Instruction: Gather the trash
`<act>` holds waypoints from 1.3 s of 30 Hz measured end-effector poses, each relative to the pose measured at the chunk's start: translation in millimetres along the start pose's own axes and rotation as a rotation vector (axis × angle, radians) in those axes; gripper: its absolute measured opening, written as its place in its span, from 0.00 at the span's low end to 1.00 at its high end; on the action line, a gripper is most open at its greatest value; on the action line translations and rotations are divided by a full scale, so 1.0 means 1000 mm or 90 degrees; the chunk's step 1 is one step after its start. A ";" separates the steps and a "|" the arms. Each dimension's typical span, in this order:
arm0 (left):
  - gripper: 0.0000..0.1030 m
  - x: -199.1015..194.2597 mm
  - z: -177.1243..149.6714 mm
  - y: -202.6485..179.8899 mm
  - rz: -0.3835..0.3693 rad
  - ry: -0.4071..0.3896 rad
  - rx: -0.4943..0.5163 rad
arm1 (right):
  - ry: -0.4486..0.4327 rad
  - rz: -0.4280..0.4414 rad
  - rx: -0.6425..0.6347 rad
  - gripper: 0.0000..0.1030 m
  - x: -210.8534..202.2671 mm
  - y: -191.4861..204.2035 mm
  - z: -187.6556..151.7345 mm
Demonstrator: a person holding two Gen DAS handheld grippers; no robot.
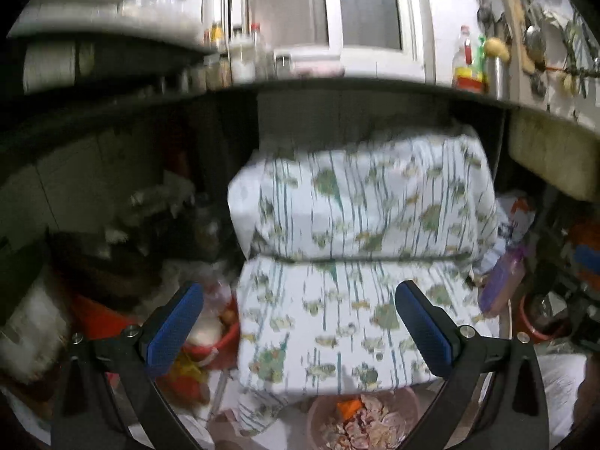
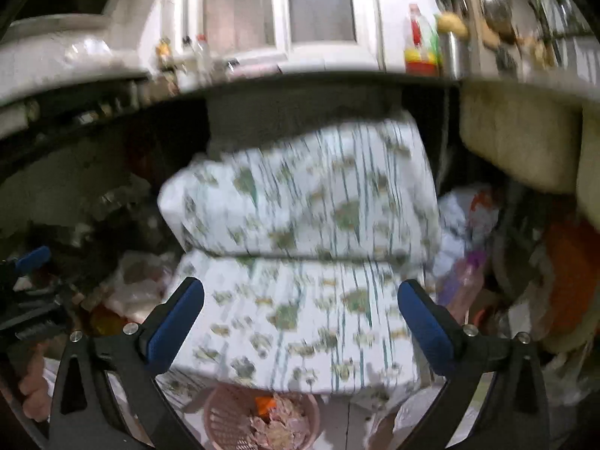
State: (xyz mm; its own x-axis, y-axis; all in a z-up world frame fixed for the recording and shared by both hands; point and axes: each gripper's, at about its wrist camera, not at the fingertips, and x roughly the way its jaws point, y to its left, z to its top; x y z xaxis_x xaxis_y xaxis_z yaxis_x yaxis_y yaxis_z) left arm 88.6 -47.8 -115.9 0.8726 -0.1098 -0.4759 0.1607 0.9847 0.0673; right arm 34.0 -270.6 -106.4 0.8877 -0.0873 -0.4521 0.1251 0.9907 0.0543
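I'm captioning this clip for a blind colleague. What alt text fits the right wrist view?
Open blue-padded tongs with nothing between them point at a white cloth cover printed with green trees, draped over a bulky form under a dark kitchen counter. Below sits a pink plastic basket of scraps; clutter surrounds it, and the image is motion-blurred.

Domestic kitchen: a counter (image 1: pixel 337 84) carries spice jars (image 1: pixel 240 56) and an oil bottle (image 1: pixel 467 63), utensils (image 1: pixel 534 41) hang on the wall, and cluttered storage lies beneath.
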 end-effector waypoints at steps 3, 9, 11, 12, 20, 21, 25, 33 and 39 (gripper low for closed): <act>1.00 -0.030 0.031 0.004 -0.003 -0.023 -0.013 | -0.059 0.009 -0.001 1.00 -0.040 0.005 0.040; 1.00 -0.087 0.077 0.001 0.030 -0.063 0.002 | -0.125 0.000 0.009 1.00 -0.100 0.006 0.090; 1.00 -0.100 0.086 0.001 0.032 -0.063 0.002 | -0.149 -0.034 0.012 1.00 -0.113 0.007 0.097; 1.00 -0.105 0.091 0.000 0.030 -0.061 0.000 | -0.163 -0.054 0.009 1.00 -0.118 0.008 0.099; 1.00 -0.118 0.087 0.005 0.002 -0.060 -0.031 | -0.153 0.019 -0.017 1.00 -0.123 0.009 0.080; 1.00 -0.115 0.083 0.004 -0.002 -0.055 -0.028 | -0.136 0.014 -0.024 1.00 -0.116 0.011 0.078; 1.00 -0.098 0.077 0.001 0.003 -0.026 -0.032 | -0.125 -0.012 -0.024 1.00 -0.105 0.011 0.075; 1.00 -0.094 0.072 -0.004 0.031 -0.029 -0.020 | -0.105 0.008 0.020 1.00 -0.096 -0.004 0.072; 1.00 -0.099 0.072 0.000 0.034 -0.037 -0.031 | -0.104 0.006 0.018 1.00 -0.095 -0.001 0.072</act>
State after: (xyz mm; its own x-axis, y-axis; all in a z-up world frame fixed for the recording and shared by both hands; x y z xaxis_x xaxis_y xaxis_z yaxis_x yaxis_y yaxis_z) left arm 35.2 -47.1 -5.2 0.9046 -0.0638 -0.4214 0.0924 0.9946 0.0477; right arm -18.3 -270.9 0.0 0.9488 -0.0965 -0.3009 0.1270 0.9884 0.0836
